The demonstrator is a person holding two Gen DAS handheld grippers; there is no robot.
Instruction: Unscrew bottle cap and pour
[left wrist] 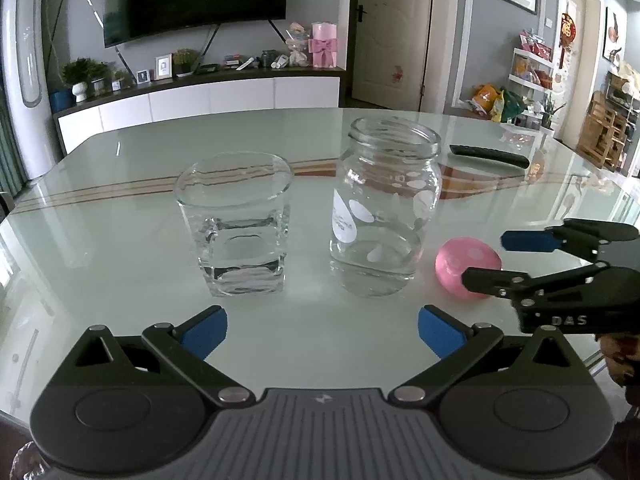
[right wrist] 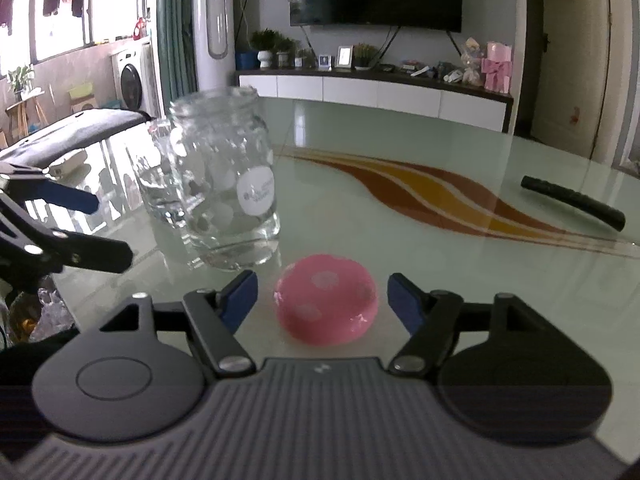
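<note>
While your left gripper (left wrist: 322, 330) hangs low over the glass-topped table (left wrist: 120, 240), its blue-padded jaws stand wide apart and hold nothing. Ahead of it, the glass bottle (left wrist: 386, 204) stands upright and uncapped, with white dots on its wall and a shallow layer of clear liquid at the bottom. Just to its left, apart from it, the square-based tumbler (left wrist: 236, 224) stands upright, also holding some clear liquid.

The pink dotted cap (right wrist: 326, 300) lies flat on the table beside the bottle's base, apart from it. Your right gripper (right wrist: 322, 300) has its jaws spread to either side of the cap; neither blue pad (right wrist: 404, 304) touches it. From the left wrist view, that gripper (left wrist: 490, 258) reaches in from the right, one finger crossing in front of the cap (left wrist: 460, 264).

A black remote control (left wrist: 488, 156) lies well behind, near the far edge.
</note>
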